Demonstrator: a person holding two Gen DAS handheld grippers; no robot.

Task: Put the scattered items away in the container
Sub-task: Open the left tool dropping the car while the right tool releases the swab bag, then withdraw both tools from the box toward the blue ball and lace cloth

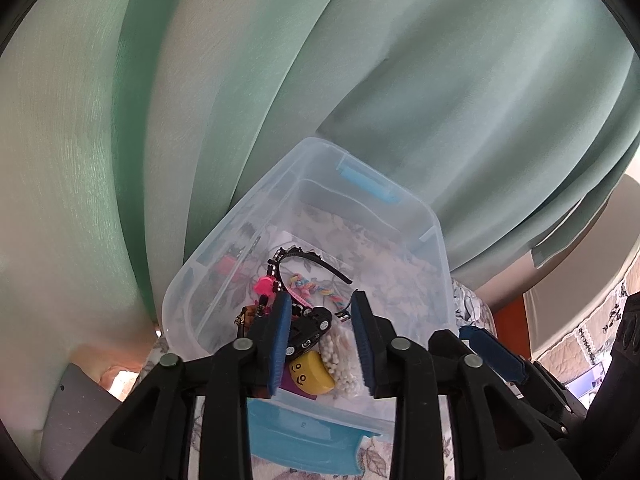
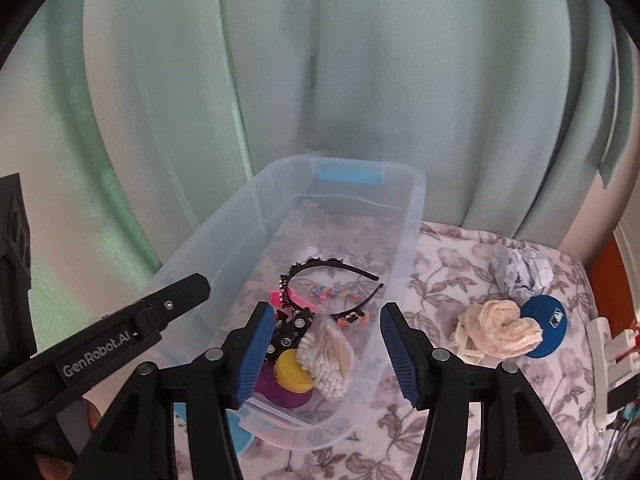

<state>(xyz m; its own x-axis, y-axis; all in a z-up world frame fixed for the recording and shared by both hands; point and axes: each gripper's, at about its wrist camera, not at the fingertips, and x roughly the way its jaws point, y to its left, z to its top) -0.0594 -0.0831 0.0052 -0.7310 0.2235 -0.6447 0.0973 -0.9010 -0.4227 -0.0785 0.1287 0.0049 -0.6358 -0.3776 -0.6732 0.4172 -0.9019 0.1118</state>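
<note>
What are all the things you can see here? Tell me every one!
container: one, clear with blue latches, on the bed
headband: one, black, in the container
cotton swabs: one bag, white, in the container
yellow toy: one, smiley face, in the container
toy car: one, black, in the container
crumpled paper: one, white, on the bed
lace cloth: one, cream, on the bed
blue disc: one, under the cloth's edge
curtain: green, behind
left gripper: black, blue pads, open
right gripper: same, open

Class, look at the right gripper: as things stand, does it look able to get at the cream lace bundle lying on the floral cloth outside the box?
Probably yes. The right gripper is open and holds nothing, and the cream lace bundle lies uncovered beside the clear box, nothing between them.
</note>
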